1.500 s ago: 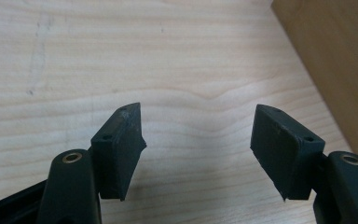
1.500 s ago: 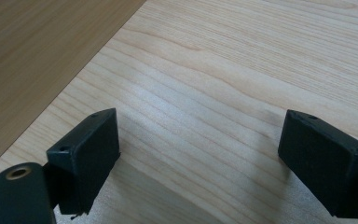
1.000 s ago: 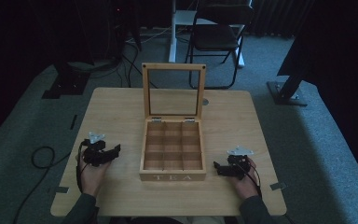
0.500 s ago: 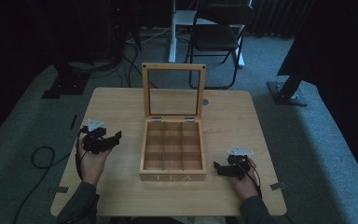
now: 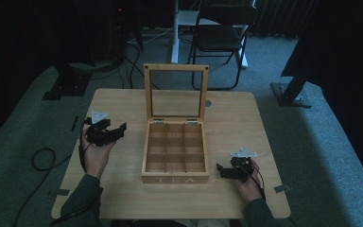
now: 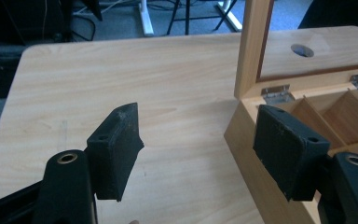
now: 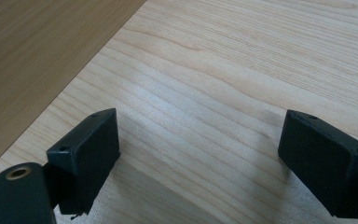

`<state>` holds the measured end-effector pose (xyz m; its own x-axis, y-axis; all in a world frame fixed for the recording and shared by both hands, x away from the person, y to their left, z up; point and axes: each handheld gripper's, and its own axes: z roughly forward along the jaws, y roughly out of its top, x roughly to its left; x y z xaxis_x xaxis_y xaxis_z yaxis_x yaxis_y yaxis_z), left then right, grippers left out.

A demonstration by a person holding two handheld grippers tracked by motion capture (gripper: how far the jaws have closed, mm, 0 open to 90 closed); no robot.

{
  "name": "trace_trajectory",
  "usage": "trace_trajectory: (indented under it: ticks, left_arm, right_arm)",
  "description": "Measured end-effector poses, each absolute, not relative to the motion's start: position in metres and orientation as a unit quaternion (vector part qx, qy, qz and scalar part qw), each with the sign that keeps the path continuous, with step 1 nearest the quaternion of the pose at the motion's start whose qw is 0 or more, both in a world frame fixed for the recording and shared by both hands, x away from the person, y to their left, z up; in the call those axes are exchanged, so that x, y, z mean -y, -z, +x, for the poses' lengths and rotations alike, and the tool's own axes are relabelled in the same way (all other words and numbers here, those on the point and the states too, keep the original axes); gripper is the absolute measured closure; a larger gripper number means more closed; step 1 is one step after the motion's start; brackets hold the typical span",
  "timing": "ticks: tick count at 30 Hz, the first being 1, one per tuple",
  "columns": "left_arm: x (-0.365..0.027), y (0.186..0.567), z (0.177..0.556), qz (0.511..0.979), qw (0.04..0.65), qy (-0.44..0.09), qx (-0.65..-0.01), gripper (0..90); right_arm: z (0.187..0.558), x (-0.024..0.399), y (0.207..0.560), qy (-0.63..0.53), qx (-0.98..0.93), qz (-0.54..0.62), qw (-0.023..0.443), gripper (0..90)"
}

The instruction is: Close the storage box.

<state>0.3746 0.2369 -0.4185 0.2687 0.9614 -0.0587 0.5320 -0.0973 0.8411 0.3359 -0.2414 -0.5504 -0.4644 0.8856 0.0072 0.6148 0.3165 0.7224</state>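
Wooden table (image 5: 246,123): open tea box (image 5: 175,151) between left gripper (image 5: 116,131), right gripper (image 5: 220,171), jaws apart

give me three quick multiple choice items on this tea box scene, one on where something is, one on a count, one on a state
1. Where is the left gripper relative to the tea box?
A. to the box's left, off the table
B. inside a compartment
C. behind the lid

2. How many compartments does the tea box have?
A. four
B. six
C. nine

3. What state is the lid in?
A. shut flat
B. open, standing upright
C. taken off and lying on the table

Answers:
1 A, the high view shows it raised in the hand, left of the box.
2 C, the dividers form a three by three grid.
3 B, the glass-paned lid stands up on its hinges at the box's far edge.
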Motion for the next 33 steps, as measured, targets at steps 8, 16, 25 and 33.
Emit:
trace_trajectory:
  ticks: [8, 16, 25, 33]
  left_arm:
    - [-0.23, 0.407, 0.382, 0.692, 0.412, -0.281, -0.523, 30.7]
    - [-0.219, 0.394, 0.397, 0.699, 0.423, -0.286, -0.5, 29.7]
    - [-0.206, 0.386, 0.416, 0.709, 0.433, -0.282, -0.48, 29.6]
    - [-0.194, 0.38, 0.427, 0.72, 0.437, -0.284, -0.459, 29.5]
  right_arm:
    - [0.336, 0.242, 0.55, -0.338, -0.787, 0.476, 0.201, 12.0]
    - [0.336, 0.241, 0.55, -0.338, -0.786, 0.477, 0.201, 12.0]
    - [0.336, 0.241, 0.55, -0.338, -0.786, 0.477, 0.201, 12.0]
    - [0.336, 0.241, 0.55, -0.338, -0.786, 0.477, 0.201, 12.0]
